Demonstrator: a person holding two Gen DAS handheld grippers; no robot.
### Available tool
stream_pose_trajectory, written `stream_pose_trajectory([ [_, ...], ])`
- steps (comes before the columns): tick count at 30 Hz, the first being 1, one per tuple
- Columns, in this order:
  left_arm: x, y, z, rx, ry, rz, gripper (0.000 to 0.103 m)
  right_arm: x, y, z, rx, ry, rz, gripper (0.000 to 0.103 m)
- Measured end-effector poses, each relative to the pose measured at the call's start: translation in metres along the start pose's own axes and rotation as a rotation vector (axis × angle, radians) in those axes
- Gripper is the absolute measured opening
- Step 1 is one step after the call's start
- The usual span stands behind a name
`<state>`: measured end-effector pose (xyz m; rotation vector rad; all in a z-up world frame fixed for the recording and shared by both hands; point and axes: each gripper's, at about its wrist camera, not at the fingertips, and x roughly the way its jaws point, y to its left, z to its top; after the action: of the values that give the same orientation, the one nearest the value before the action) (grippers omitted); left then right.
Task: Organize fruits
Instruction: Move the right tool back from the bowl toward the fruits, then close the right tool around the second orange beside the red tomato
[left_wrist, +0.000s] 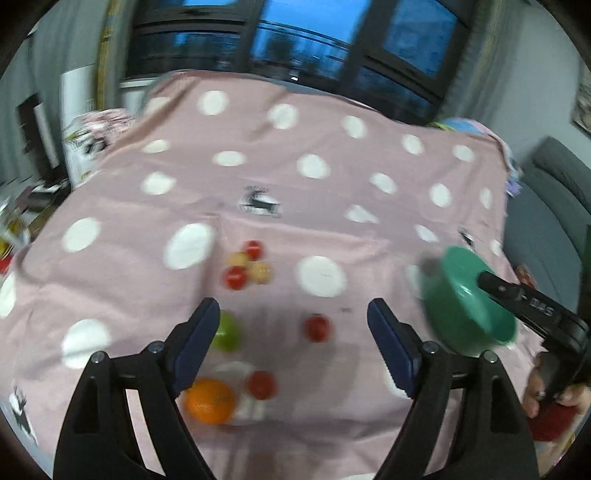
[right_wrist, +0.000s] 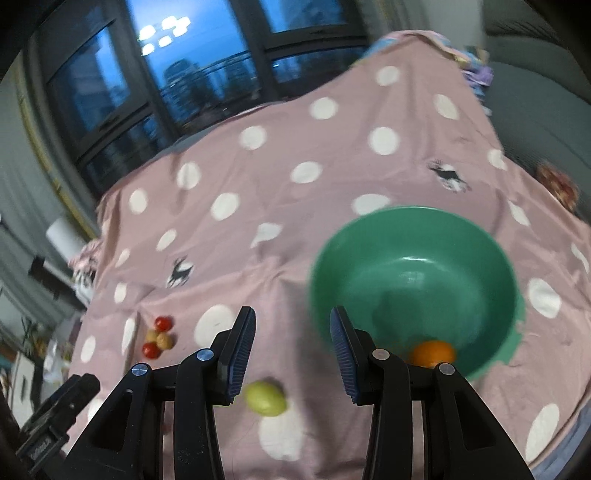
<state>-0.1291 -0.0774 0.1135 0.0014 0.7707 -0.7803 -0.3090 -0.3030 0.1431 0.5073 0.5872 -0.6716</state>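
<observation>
Fruit pickup looks like the step, so we keep the left gripper (left_wrist: 291, 310) spread wide, come straight down, and centre one piece before closing. The small red fruit (left_wrist: 317, 328) sits between its jaws in view, on the spotted cloth (left_wrist: 332, 206). The green fruit (left_wrist: 229, 332) is half hidden behind the left jaw. The orange (left_wrist: 210, 400) lies toward the cloth's near edge. Four small fruits (left_wrist: 247, 266) cluster mid-cloth.

The right gripper (right_wrist: 291, 314) is half open, with bare cloth in the gap. The green bowl (right_wrist: 413, 280) is tilted just beside its right jaw, and we cannot tell if they touch. It's blurry, so slow down.
</observation>
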Motion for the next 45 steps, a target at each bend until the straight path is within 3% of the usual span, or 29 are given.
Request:
stream_pose_trajectory([
  [6,0.006,0.05,0.0,-0.079,-0.017,0.104,0.083,0.019,0.05,-0.017,-0.117,0.088,0.114,0.043],
  [11,0.009,0.071,0.001,-0.133,-0.012,0.107,0.083,0.038,0.087,-0.039,-0.187,0.217,0.255,0.043],
  [17,0.007,0.092,0.003,-0.205,-0.007,0.083,0.083,0.062,0.137,-0.075,-0.238,0.426,0.501,0.043],
  [19,0.007,0.098,0.004,-0.231,-0.01,0.09,0.083,0.069,0.15,-0.089,-0.253,0.485,0.535,0.043],
  [23,0.006,0.105,0.005,-0.257,-0.01,0.09,0.083,0.086,0.164,-0.11,-0.243,0.584,0.528,0.043],
  [28,0.008,0.107,0.006,-0.264,0.0,0.075,0.083,0.097,0.164,-0.12,-0.213,0.627,0.505,0.043],
  [45,0.013,0.102,0.004,-0.253,0.018,0.067,0.083,0.103,0.166,-0.128,-0.185,0.603,0.515,0.044],
])
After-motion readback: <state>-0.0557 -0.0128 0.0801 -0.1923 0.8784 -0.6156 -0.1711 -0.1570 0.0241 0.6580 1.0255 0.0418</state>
